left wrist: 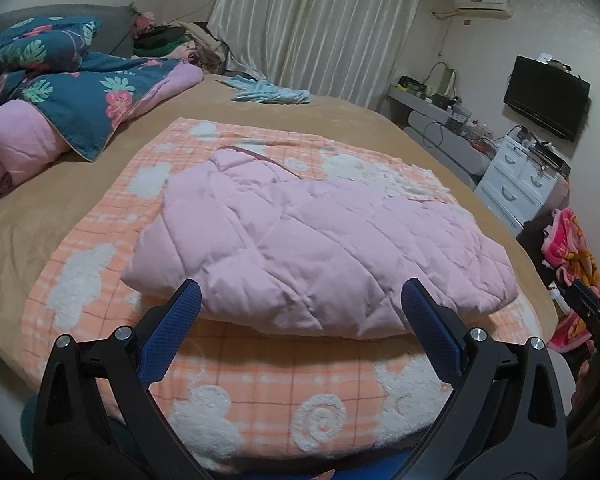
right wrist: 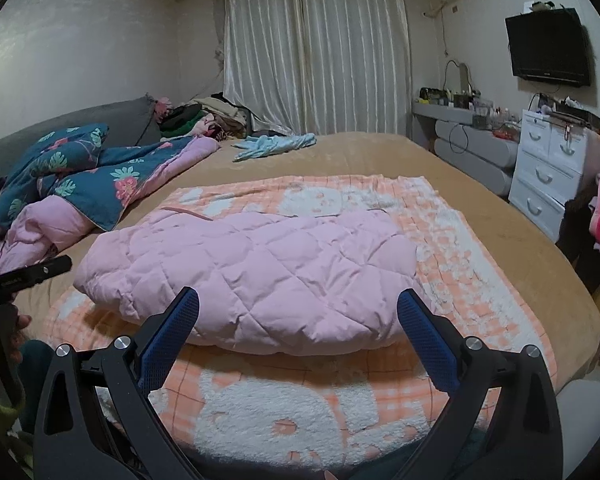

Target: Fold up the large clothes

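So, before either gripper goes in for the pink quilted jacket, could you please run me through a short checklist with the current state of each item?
1. Left gripper open and empty: ok.
2. Right gripper open and empty: ok.
3. Pink quilted jacket lying fully on the orange checked blanket, near edge facing both grippers: ok.
4. Jacket already a compact bundle: ok, though how many folds it has, cannot tell.
5. Nothing lying on the jacket: ok; the floral duvet and the light blue garment lie apart from it.
6. Sleeves tucked in neatly: cannot tell, hidden in the bundle.
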